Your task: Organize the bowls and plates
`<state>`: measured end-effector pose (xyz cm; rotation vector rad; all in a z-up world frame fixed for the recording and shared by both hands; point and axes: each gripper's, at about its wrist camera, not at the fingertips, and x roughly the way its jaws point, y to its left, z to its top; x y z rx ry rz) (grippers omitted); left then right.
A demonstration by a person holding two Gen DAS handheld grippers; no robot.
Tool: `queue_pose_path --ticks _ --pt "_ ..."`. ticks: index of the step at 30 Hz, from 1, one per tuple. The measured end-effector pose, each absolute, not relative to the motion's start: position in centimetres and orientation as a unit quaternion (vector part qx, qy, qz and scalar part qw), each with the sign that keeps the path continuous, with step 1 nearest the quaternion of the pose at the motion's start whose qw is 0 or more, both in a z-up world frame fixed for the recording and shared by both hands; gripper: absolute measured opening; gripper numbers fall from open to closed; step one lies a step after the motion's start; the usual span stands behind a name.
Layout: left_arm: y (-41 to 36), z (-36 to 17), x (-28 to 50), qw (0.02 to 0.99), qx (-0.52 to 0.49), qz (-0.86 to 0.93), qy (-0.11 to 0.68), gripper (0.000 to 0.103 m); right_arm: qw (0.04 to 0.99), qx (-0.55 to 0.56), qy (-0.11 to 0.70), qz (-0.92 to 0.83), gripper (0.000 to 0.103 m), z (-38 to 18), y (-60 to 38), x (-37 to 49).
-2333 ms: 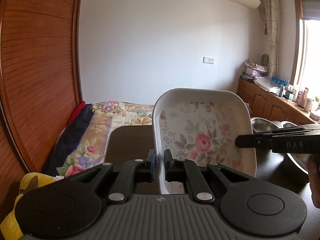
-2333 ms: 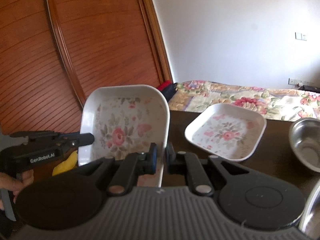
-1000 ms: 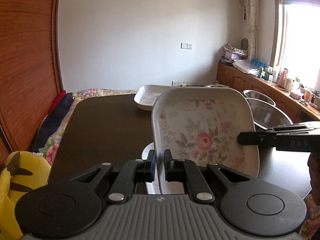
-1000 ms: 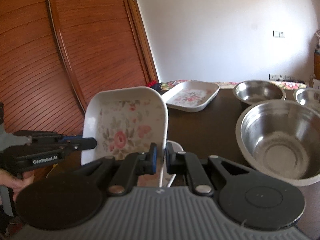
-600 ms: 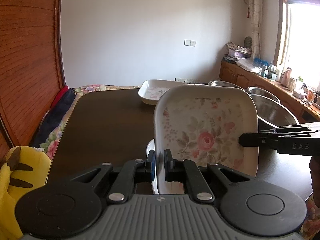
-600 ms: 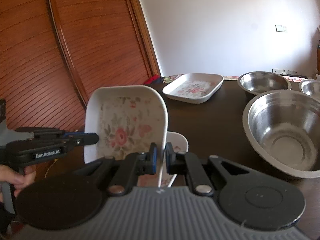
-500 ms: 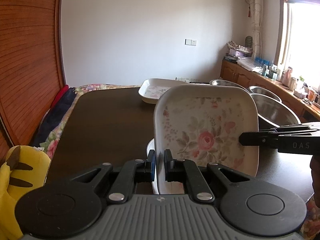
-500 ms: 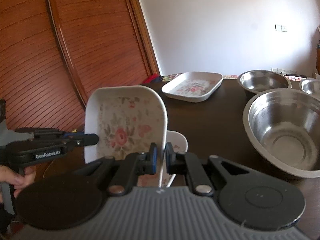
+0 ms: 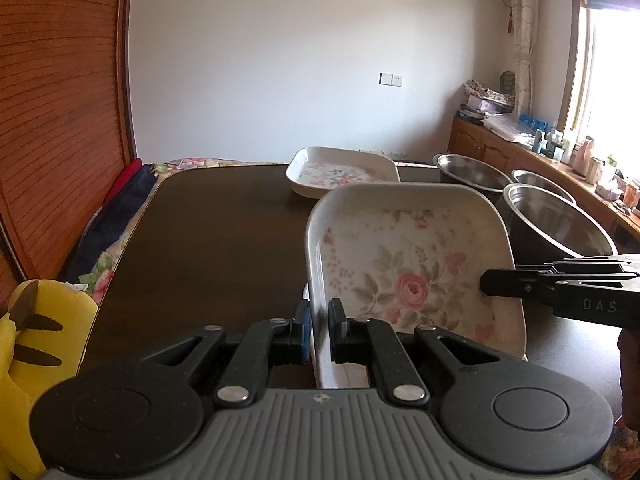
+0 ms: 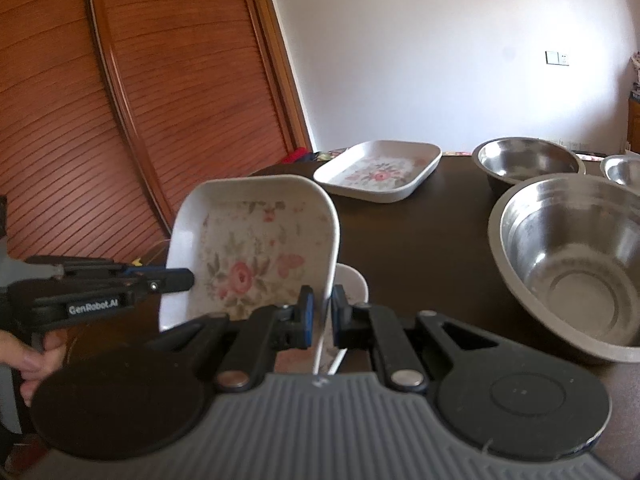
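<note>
three steel bowls (image 10: 568,256) crowd the dark table (image 9: 208,240).

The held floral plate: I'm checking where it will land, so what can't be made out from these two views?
- Left wrist view: the floral plate hides nearly all of the white dish beneath it; the left gripper body covers the plate's near edge.
- Right wrist view: only a rim of that white dish shows; its contents are hidden.
- Right wrist view: the small steel bowl is cut off by the frame edge.
</note>
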<state>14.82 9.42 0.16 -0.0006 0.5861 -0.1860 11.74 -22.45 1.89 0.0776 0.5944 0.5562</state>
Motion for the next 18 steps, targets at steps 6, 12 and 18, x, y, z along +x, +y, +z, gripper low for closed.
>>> queue_pose_path --ticks 6,12,18 --pt "9.6 -0.3 15.3 0.952 -0.007 -0.089 0.294 0.038 0.920 0.033 0.288 0.266 0.011 1.2 -22.4 11.6" --pt "9.6 -0.5 15.5 0.952 -0.008 -0.087 0.295 0.038 0.921 0.035 0.287 0.262 0.011 0.9 -22.3 11.8" --pt "9.7 -0.6 15.6 0.952 -0.008 -0.083 0.293 0.038 0.924 0.029 0.281 0.259 0.012 0.8 -22.4 11.7"
